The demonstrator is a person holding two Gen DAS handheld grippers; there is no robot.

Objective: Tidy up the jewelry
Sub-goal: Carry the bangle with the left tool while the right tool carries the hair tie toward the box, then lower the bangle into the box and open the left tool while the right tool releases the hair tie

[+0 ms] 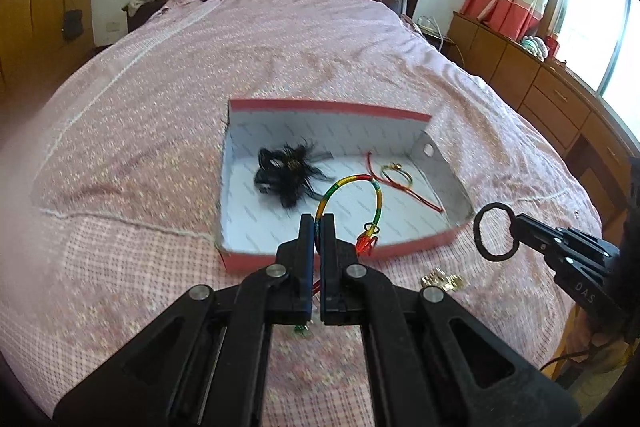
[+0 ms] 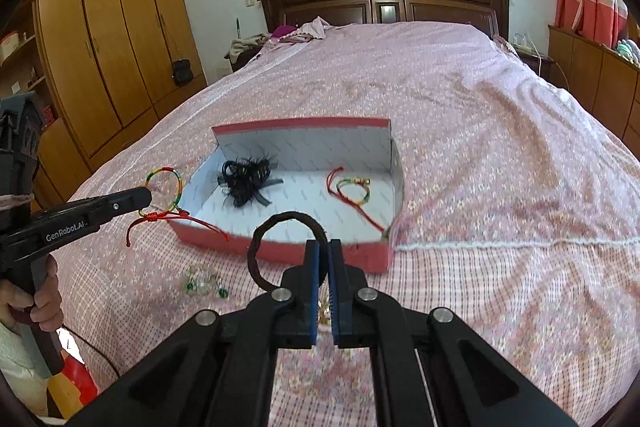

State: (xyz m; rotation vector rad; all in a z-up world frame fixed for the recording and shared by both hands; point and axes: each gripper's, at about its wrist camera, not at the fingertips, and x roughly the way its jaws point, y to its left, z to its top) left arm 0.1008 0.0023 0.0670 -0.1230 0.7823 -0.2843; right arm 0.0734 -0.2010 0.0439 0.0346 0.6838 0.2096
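Daylight floods in from the window (image 1: 612, 27) at the right of the left wrist view, where the panes blow out to white glare. The bedspread (image 1: 280, 59) is evenly bright, with soft shadows inside the red box (image 1: 332, 105). Both views bend strongly toward dark, vignetted corners. Fine detail is slightly soft, and the black hair accessory (image 1: 286, 173) looks smeared.

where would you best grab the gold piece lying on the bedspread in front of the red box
The gold piece looks like a small flat clump lying free on the bedspread, just in front of the red box. Probably come straight down from above and pinch across its narrow middle. Its exact shape is too blurred to tell.
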